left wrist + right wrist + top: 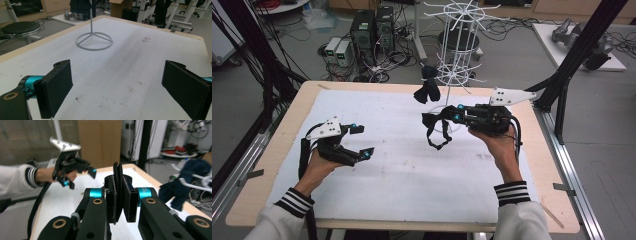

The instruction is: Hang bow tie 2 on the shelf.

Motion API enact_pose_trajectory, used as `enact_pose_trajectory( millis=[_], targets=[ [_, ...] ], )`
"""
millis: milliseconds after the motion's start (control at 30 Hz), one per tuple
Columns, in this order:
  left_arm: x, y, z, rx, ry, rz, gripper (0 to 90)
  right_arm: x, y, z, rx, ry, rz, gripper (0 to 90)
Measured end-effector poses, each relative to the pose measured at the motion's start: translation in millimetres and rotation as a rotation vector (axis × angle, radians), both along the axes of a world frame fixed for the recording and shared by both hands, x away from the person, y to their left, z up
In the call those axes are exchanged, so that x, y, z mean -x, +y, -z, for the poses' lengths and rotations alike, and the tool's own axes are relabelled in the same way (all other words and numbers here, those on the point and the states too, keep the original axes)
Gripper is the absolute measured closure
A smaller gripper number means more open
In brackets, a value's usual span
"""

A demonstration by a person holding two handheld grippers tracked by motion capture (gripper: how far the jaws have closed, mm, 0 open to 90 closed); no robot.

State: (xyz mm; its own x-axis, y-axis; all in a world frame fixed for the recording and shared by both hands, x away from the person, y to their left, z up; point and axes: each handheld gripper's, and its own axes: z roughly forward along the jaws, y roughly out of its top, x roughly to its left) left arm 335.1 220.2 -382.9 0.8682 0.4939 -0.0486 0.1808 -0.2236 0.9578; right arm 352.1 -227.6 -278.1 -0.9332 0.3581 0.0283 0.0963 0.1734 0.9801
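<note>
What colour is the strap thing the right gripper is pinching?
Black. The strap dangles from the right gripper, seen best in the high view.

We've got a black strap [438,131] pinched in our right gripper [119,202], which is black with teal-blue knuckles and brass-coloured rivets. Our left gripper [360,141] is the same black and teal, grey plate on top. White rack [455,45] at upper centre, white mat [402,175] with brownish smudges, and black-and-white striped cuffs [294,201] at the bottom.

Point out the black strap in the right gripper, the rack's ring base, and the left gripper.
black strap [438,134], high view, hanging loop.
ring base [94,41], left gripper view, near rim.
left gripper [360,141], high view, between fingers.
</note>
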Motion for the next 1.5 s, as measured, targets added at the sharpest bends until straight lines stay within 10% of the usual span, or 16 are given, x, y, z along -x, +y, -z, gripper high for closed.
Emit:
enact_pose_trajectory(
  millis=[1500],
  targets=[
    [40.9, 52.3, 47.6, 0.092, -0.084, -0.183, 9.9, -33.0, -10.4, -3.6, -0.169, -0.034, 0.208, 83.3]
  ],
)
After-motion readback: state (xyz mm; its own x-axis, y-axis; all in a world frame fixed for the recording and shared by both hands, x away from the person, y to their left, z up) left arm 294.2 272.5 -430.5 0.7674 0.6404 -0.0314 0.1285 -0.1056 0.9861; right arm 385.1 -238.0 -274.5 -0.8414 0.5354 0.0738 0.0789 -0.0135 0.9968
